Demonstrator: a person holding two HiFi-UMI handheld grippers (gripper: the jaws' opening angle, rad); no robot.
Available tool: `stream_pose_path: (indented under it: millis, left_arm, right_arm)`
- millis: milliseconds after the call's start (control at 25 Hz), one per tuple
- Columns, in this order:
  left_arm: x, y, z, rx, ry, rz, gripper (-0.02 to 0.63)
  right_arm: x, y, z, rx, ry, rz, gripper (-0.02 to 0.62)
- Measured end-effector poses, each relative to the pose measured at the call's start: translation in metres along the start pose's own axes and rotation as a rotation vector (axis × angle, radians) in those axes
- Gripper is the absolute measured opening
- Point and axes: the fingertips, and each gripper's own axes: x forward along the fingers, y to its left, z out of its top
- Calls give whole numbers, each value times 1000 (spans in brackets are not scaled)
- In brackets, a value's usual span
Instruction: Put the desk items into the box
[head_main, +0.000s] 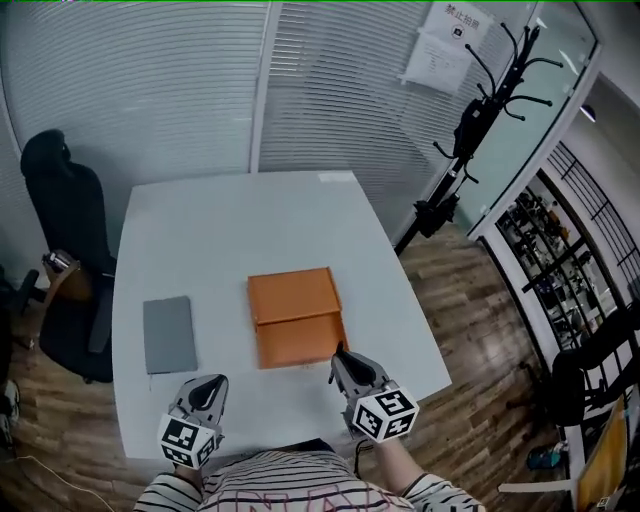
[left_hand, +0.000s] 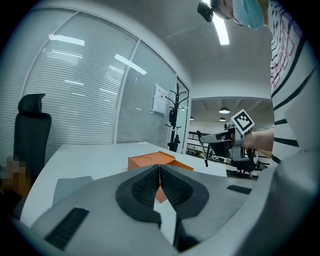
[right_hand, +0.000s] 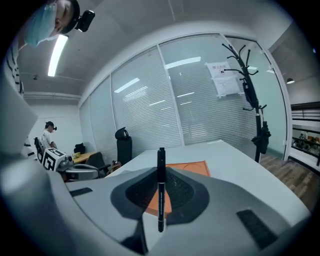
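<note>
An orange box (head_main: 295, 316) lies open at the middle of the white table (head_main: 240, 225), one half behind the other. Left of it lies a flat grey notebook (head_main: 169, 333). My right gripper (head_main: 340, 355) sits just in front of the box's near right corner. In the right gripper view it (right_hand: 161, 172) is shut on a black pen (right_hand: 161, 190) that stands upright between the jaws, with the box (right_hand: 192, 167) beyond. My left gripper (head_main: 216, 383) is near the table's front edge, behind the notebook (left_hand: 70, 185). Its jaws (left_hand: 160, 172) meet with nothing between them.
A black office chair (head_main: 65, 230) stands at the table's left side. A black coat stand (head_main: 470, 130) rises beyond the right edge by the glass wall. A wooden floor surrounds the table. More chairs stand at the far right (head_main: 590, 380).
</note>
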Motion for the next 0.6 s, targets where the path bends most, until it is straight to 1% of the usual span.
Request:
stream_pose_path:
  millis: [200,360,600]
  left_arm:
    - [4,-5,3,-41,-18,115,25]
    - [7,-11,4,-58,-24,188,25]
    - [1,-10,4,-94,-36,300,25]
  right_arm:
    - [34,-17,7,-93,47,99,58]
    - [57,-27,11,-110,67,170,58]
    - [94,-32,2,-186,123,265,58]
